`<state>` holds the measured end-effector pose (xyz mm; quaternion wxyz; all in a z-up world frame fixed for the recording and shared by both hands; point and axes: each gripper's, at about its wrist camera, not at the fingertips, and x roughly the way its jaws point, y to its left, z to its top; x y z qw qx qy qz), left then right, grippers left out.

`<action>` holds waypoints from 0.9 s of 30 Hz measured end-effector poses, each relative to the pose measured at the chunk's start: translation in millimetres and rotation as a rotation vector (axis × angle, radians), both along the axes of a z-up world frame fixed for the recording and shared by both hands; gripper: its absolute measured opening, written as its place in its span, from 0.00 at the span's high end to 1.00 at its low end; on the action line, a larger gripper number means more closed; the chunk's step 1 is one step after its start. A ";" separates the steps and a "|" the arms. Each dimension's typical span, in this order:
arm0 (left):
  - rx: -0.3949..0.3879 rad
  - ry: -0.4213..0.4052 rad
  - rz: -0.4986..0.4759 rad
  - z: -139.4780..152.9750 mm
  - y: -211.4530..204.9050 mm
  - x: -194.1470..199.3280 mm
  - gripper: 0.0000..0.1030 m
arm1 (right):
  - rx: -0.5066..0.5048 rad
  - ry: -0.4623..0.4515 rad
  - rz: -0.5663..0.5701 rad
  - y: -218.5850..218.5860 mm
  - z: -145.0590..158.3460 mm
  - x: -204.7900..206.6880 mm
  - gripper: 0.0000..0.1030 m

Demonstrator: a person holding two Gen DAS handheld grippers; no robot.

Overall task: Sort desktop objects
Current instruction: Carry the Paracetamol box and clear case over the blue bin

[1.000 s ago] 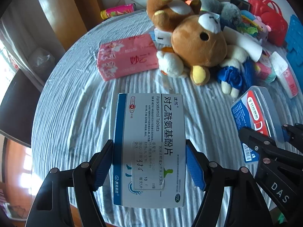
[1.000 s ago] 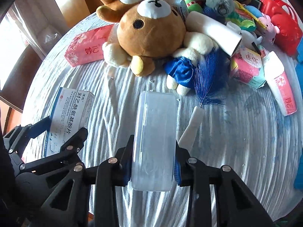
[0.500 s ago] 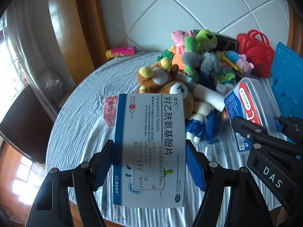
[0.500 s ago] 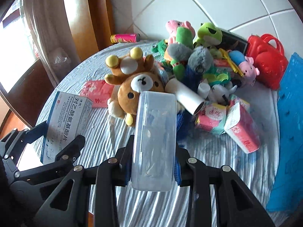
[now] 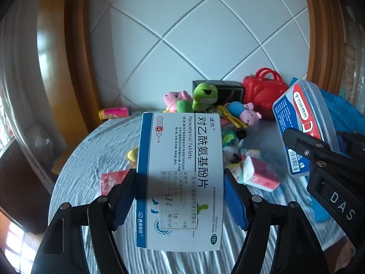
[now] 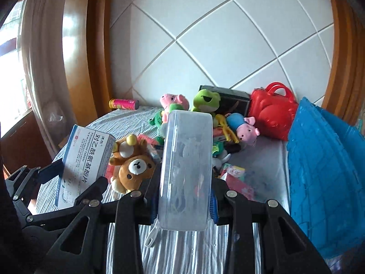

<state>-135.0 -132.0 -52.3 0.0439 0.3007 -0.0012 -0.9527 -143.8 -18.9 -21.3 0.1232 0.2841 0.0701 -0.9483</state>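
My left gripper (image 5: 180, 198) is shut on a white and blue paracetamol tablet box (image 5: 180, 178), held high above the round table (image 5: 102, 150). The same box (image 6: 86, 157) shows at the left of the right wrist view. My right gripper (image 6: 184, 196) is shut on a clear plastic case (image 6: 186, 169), also lifted off the table. In the left wrist view that case (image 5: 303, 123) appears at the right with its red and blue label facing me. Both held things hide part of the table behind them.
A heap of plush toys lies at the table's back: a brown bear (image 6: 134, 164), a green frog (image 6: 205, 100), pink pigs (image 6: 247, 130). A red toy bag (image 6: 271, 114), blue folded crate (image 6: 324, 173), pink tissue packs (image 5: 260, 173) and a pink can (image 6: 124, 104) are around.
Both grippers have risen well above the table with their loads and tilted up, so the tiled wall now fills the upper half of each view. Grips are unchanged.
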 end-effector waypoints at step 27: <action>0.011 0.111 -0.403 83.4 413.6 -37.9 0.30 | 0.068 0.202 -0.480 410.9 74.4 34.1 0.67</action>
